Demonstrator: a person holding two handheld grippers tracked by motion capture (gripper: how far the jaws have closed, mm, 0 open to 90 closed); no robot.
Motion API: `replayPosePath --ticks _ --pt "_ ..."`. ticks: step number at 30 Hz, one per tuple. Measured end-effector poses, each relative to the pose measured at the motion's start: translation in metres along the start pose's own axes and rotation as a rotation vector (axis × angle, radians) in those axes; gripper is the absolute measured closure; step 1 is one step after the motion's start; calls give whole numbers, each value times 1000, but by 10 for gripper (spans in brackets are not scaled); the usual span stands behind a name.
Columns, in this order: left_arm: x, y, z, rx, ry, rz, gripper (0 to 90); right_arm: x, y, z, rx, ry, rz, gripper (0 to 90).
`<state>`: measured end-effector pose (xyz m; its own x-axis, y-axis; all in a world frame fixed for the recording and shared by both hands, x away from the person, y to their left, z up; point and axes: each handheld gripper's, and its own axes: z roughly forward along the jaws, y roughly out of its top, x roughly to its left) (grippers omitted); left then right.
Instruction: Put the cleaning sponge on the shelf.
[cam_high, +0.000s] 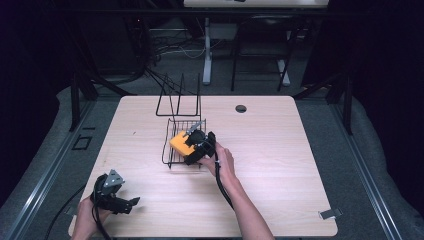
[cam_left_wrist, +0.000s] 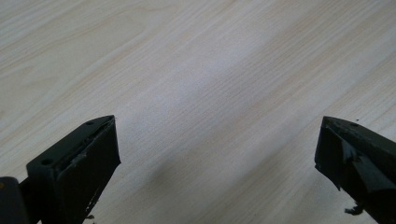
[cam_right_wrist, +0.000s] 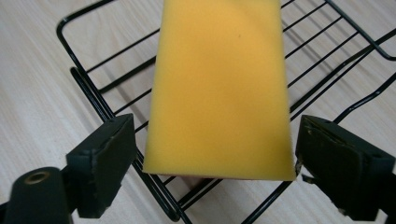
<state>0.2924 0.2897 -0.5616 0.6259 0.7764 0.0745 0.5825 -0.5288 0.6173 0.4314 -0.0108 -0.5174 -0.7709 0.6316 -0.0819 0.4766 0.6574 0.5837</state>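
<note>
A yellow sponge (cam_high: 180, 142) (cam_right_wrist: 219, 88) lies in a low black wire basket (cam_high: 169, 156) (cam_right_wrist: 91, 91) near the middle of the table. My right gripper (cam_high: 190, 146) (cam_right_wrist: 215, 161) is open, one jaw on each side of the sponge's near end. The left jaw stands a little apart from the sponge and the right jaw sits very close to its corner. My left gripper (cam_high: 131, 204) (cam_left_wrist: 217, 149) is open over bare wood at the near left of the table, with nothing between its jaws.
The light wooden table (cam_high: 280, 165) has a round cable hole (cam_high: 241, 108) at the back. A taller black wire frame (cam_high: 180, 97) stands upright behind the basket. A small metal clip (cam_high: 330, 214) lies at the near right corner.
</note>
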Motion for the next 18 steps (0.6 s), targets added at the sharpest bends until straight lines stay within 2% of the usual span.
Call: replayPosePath --ticks 7,18 --pt "0 0 0 -3 2 1 0 0 -4 -20 -43 13 24 80" --pt "-1 0 1 0 2 1 0 2 -22 -63 -58 -22 10 77"
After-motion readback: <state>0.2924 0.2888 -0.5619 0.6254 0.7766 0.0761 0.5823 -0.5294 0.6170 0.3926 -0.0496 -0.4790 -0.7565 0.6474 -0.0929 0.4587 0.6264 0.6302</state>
